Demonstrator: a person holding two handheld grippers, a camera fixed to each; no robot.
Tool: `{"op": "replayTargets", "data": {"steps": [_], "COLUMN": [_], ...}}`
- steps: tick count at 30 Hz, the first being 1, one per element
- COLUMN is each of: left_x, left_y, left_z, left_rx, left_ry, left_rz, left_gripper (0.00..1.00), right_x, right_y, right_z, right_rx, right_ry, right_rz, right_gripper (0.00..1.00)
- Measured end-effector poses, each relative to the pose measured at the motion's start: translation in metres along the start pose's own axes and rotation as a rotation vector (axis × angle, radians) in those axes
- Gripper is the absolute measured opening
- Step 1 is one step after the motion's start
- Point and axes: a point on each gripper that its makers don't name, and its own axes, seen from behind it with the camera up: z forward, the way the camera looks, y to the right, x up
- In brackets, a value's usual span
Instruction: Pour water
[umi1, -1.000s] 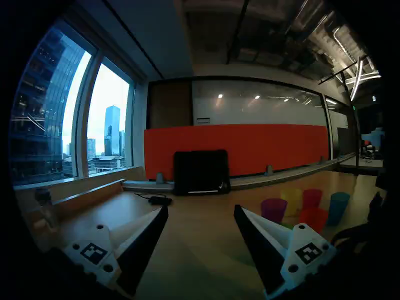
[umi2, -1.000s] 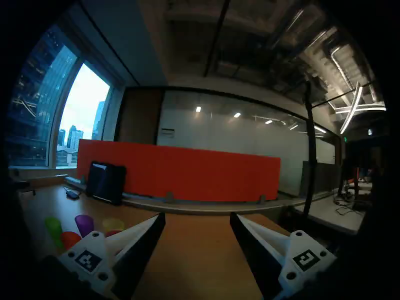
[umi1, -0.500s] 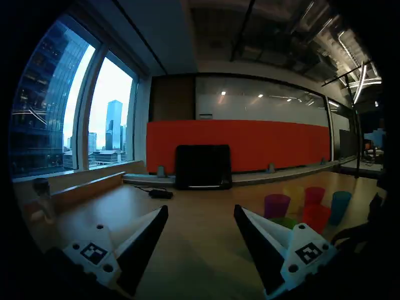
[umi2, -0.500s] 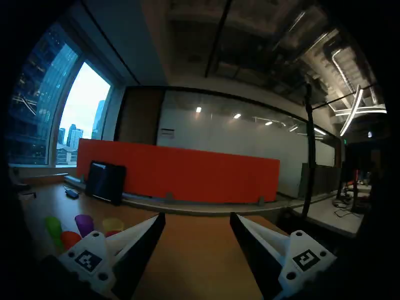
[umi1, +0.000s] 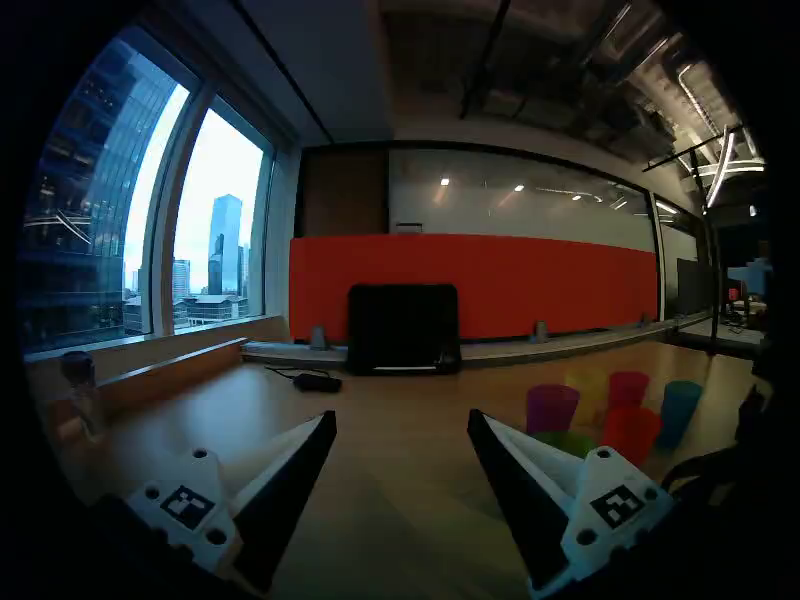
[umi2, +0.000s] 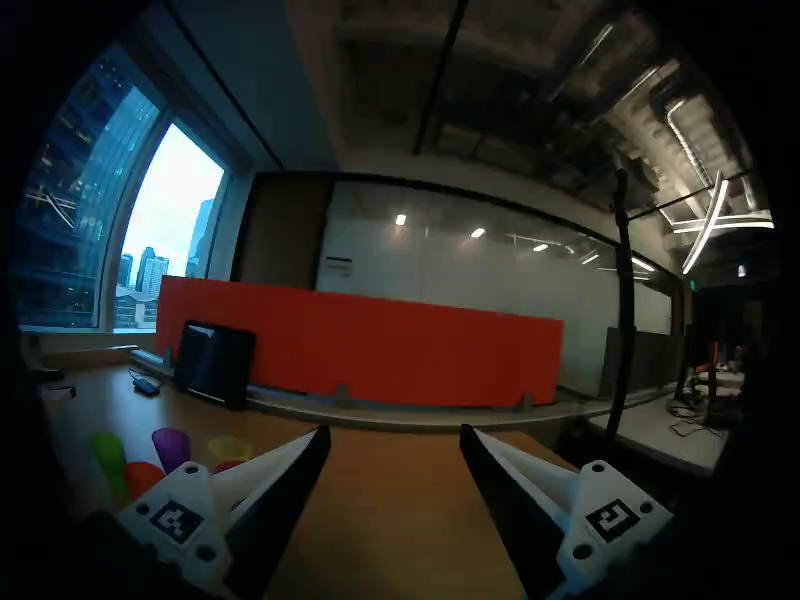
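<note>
No words or numbers I can read.
My left gripper (umi1: 400, 420) and right gripper (umi2: 393, 432) carry black-and-white square markers (umi1: 188, 505), coded patterns without letters or digits. A small white notice (umi2: 337, 265) on the glass wall (umi2: 450, 270) above the orange panel (umi2: 380, 350) is too small to read.

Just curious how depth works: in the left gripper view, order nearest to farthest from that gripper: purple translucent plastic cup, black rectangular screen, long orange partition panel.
1. Purple translucent plastic cup, right of centre.
2. Black rectangular screen, centre, farther back.
3. Long orange partition panel, behind the screen.
</note>
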Motion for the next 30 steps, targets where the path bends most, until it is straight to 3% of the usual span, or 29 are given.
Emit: {"op": "replayTargets", "data": {"steps": [14, 23, 30], "left_x": [0.001, -0.001, -0.001], "left_y": [0.0, 0.0, 0.0], "left_z": [0.001, 0.001, 0.001], "left_rx": [-0.005, -0.004, -0.004], "left_ry": [-0.002, -0.003, -0.003], "left_rz": [0.001, 0.001, 0.002], "left_gripper": [0.98, 0.98, 0.98], "right_x": [-0.006, -0.031, -0.049], "right_y": [0.011, 0.01, 0.009], "right_z": [0.001, 0.002, 0.008], "right_rx": [0.004, 0.042, 0.05], "right_ry": [0.005, 0.002, 0.013], "right_rz": [-0.002, 0.005, 0.049], "right_gripper": [1.0, 1.0, 1.0]}}
